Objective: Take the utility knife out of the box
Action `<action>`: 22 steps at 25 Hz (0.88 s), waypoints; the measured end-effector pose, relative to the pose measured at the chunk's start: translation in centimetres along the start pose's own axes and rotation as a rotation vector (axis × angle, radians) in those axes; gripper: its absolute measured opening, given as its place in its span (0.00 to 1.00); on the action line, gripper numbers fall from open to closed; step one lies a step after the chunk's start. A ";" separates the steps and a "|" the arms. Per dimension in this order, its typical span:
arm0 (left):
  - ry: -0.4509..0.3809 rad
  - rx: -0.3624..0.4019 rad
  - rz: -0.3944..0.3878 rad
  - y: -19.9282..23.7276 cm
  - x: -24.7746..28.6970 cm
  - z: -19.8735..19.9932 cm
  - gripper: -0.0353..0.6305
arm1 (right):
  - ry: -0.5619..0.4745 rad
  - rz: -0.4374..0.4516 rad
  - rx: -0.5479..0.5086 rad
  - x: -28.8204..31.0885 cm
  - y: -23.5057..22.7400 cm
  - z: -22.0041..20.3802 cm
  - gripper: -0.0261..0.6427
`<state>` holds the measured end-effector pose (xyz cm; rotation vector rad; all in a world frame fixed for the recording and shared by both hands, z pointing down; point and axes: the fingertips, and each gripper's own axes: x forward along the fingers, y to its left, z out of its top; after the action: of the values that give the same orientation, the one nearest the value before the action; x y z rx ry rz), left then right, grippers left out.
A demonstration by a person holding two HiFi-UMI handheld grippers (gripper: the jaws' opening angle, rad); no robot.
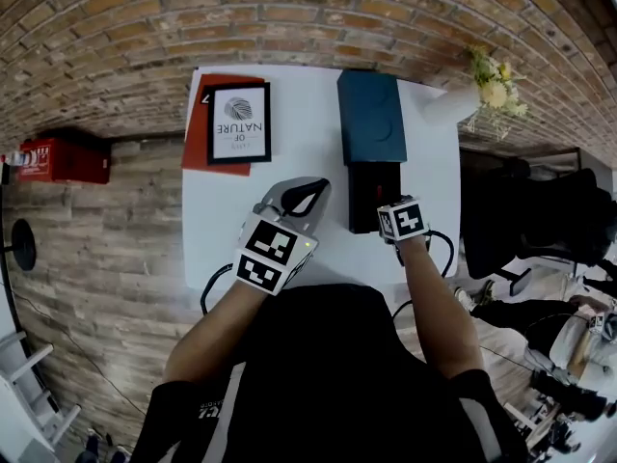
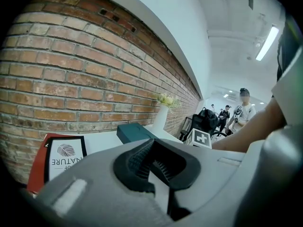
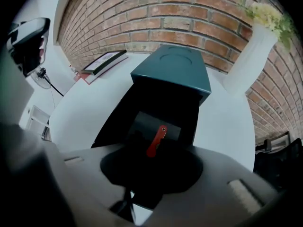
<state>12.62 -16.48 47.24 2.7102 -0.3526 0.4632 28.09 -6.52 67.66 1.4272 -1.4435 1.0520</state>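
Right gripper (image 3: 151, 170) is aimed down into the open black box (image 1: 355, 201), jaws apart, nothing pinched | red utility knife (image 3: 156, 141) is seen inside box, lined up for pickup | left gripper (image 2: 152, 161) is held aside, jaws together, empty

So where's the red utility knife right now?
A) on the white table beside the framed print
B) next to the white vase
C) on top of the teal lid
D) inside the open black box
D: the right gripper view shows the red utility knife lying inside the black box, with the teal lid beyond it.
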 end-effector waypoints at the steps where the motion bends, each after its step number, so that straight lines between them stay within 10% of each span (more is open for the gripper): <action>1: -0.001 0.000 0.002 0.1 -0.1 0.0 0.06 | 0.011 -0.007 -0.008 0.1 0.0 0.0 0.19; 22: 0.019 -0.041 0.035 0.8 -1.4 -1.7 0.06 | 0.039 -0.040 -0.136 1.4 1.2 -0.6 0.19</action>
<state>10.67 -16.33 48.47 2.6618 -0.4001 0.4857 26.91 -6.34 69.12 1.3269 -1.4245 0.9338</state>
